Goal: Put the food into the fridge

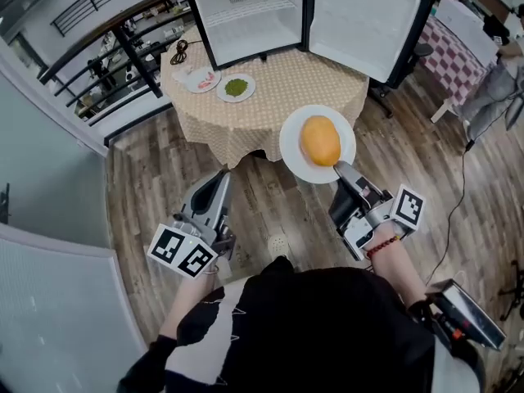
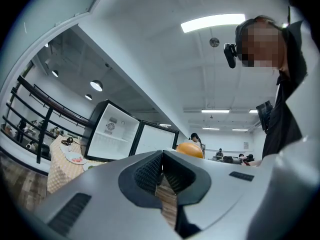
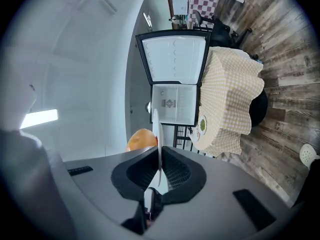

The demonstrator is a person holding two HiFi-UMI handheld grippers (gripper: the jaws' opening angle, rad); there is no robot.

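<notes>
A white plate (image 1: 295, 155) carrying a round orange food (image 1: 320, 140) is held by its near rim in my right gripper (image 1: 343, 170), which is shut on it, in front of the round table (image 1: 278, 76). In the right gripper view the plate (image 3: 156, 129) stands edge-on between the pads, the orange food (image 3: 141, 139) to its left. The small fridge (image 1: 246, 15) stands on the table with its door (image 1: 364, 19) swung wide. A plate of green food (image 1: 236, 88) and a plate of red food (image 1: 202, 79) lie before it. My left gripper (image 1: 221, 178) hangs low at the left, shut and empty.
A black cable (image 1: 178, 53) lies on the table's far left. A railing (image 1: 123, 47) runs along the left. A chequered table (image 1: 458, 43) and a person (image 1: 499, 80) are at the far right. A small white object (image 1: 278, 242) lies on the wooden floor.
</notes>
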